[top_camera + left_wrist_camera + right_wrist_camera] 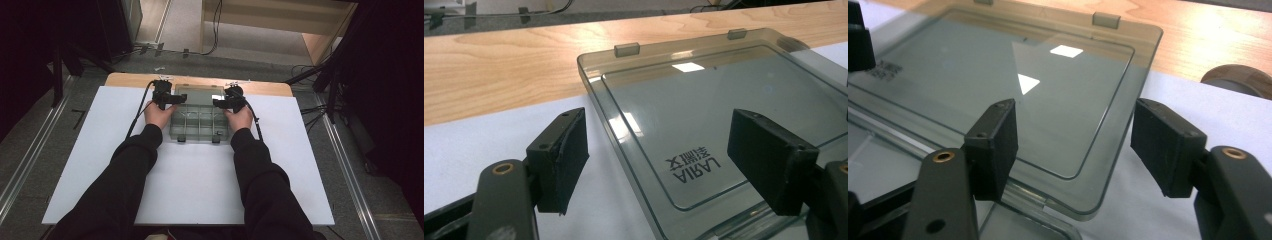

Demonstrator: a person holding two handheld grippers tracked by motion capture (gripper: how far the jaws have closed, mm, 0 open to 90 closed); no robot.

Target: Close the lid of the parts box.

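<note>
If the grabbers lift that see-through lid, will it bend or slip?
The lid looks like hard smoked plastic with a raised rim, so it probably stays stiff rather than flopping. Its glossy surface mirrors the lights, so it may be slippery for the left gripper and right gripper. Being thin, it is likely light.

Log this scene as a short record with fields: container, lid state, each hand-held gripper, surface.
container: clear smoky plastic compartment box, dividers visible inside
lid: lid swung open, lying back flat toward the far edge, two latch tabs at its far rim
left hand-held gripper: jaws open, straddling the lid's left side edge, pads not pressing
right hand-held gripper: jaws open, straddling the lid's right side edge near the hinge corner
surface: white sheet on a wooden table
</note>
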